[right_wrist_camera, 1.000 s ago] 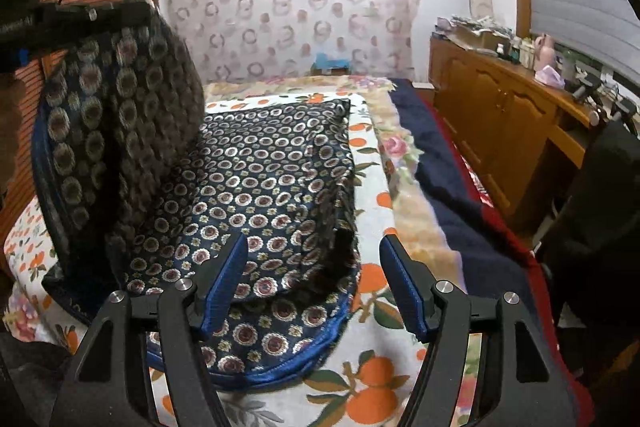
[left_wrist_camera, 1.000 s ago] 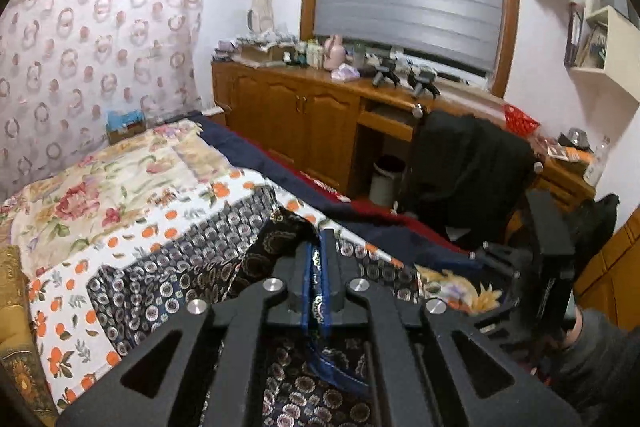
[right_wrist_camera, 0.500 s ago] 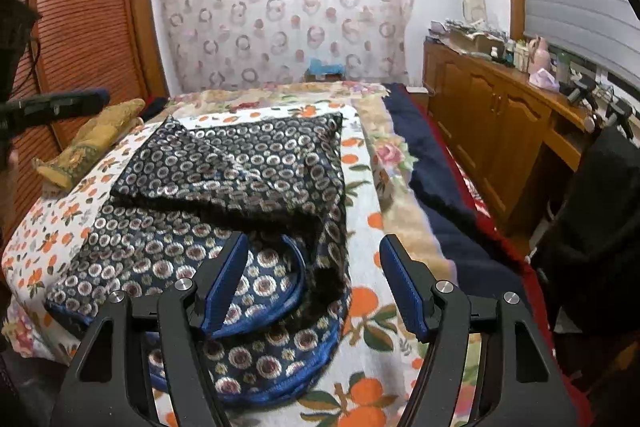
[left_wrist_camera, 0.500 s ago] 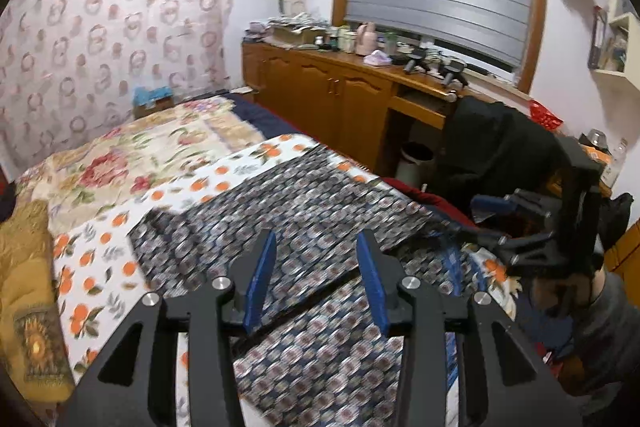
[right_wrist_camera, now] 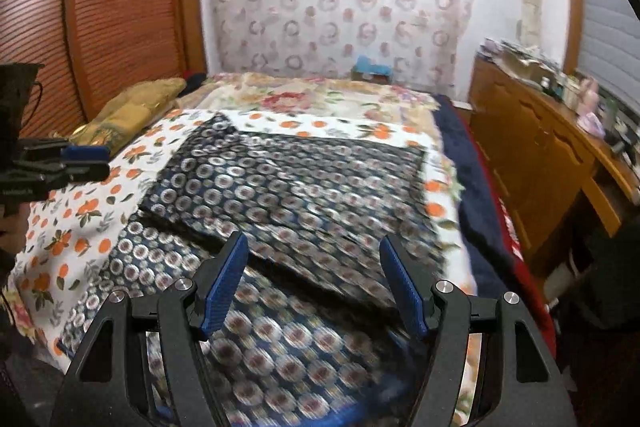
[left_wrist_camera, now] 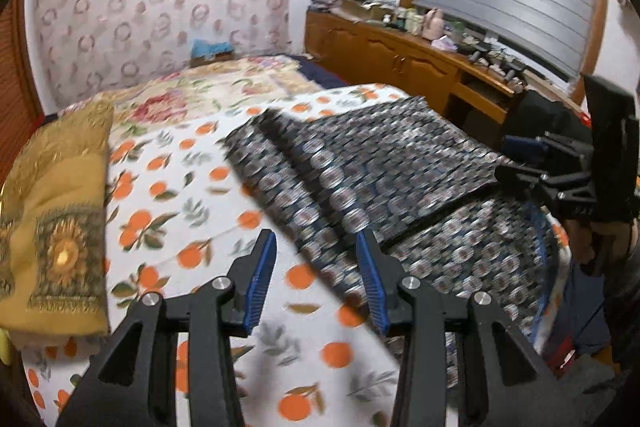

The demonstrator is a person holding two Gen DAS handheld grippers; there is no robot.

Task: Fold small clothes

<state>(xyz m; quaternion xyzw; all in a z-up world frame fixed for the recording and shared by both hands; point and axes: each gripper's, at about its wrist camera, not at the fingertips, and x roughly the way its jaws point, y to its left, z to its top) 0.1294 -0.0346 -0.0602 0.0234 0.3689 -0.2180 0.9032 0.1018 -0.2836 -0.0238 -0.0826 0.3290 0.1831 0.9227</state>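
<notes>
Motion blur is smearing the ring print on the dark patterned garment (left_wrist_camera: 400, 179) in both views, so its folds and edges are reading only roughly. The left tool (left_wrist_camera: 316, 283) is covering the garment's near left edge, and the right tool (right_wrist_camera: 312, 287) is hiding part of its near hem. The clutter on the wooden surface (left_wrist_camera: 404, 55) is showing too small to identify. The yellow cushion (left_wrist_camera: 56, 211) is running off the left edge.
</notes>
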